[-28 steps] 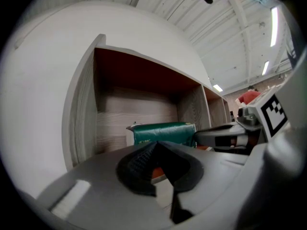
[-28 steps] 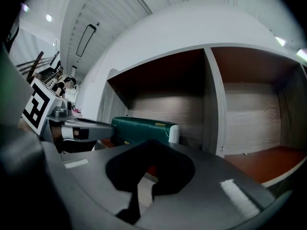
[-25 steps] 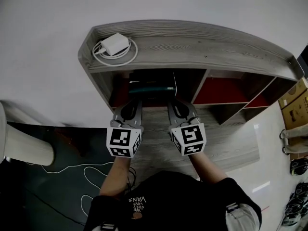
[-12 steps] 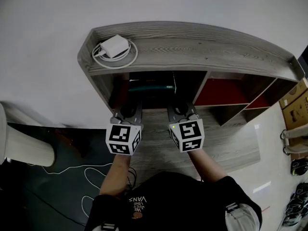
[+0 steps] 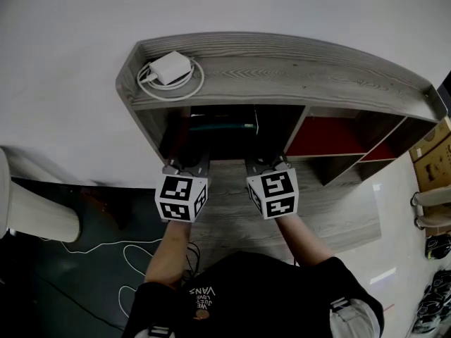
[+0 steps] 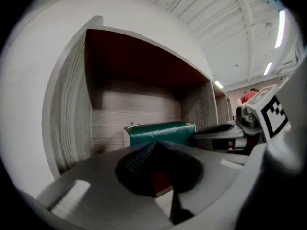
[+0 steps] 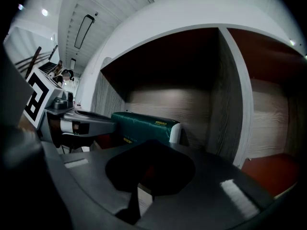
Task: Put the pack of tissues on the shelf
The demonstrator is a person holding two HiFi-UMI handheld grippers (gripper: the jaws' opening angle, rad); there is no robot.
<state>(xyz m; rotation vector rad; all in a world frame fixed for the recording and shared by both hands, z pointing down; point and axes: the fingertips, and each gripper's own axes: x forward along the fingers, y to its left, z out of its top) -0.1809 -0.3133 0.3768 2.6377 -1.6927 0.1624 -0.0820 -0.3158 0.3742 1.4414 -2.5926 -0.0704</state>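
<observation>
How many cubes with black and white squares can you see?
2. The left cube sits on the left gripper, the right cube on the right gripper, side by side before the shelf. No others show.

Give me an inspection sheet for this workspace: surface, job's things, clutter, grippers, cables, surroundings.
Surface: grey wood-grain shelf, curved top board, open compartments beneath.
Job's things: green pack of tissues lies inside the leftmost compartment, held by neither gripper.
Clutter: white charger on the shelf's top board.
Grippers: left gripper and right gripper both shut and empty, side by side at that compartment's mouth.
Cables: white cable coiled round the charger; thin white cord on the dark floor at the left.
Surroundings: cardboard boxes and shoes at the right; white post at the left.
</observation>
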